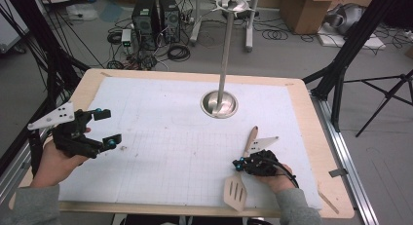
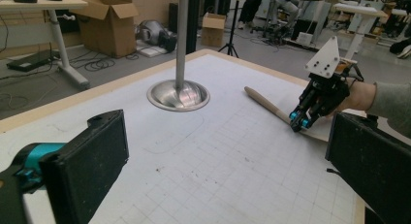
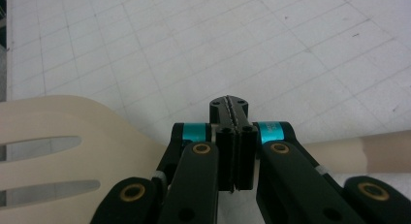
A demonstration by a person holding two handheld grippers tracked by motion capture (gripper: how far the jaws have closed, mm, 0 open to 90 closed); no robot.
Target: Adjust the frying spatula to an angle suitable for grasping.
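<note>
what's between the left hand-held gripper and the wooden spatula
Nothing: in the high view, bare gridded mat separates the left hand-held gripper from the spatula.

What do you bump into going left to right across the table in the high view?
left gripper → metal stand's round base → wooden spatula → right gripper, jaws shut, above the spatula's neck.
</note>
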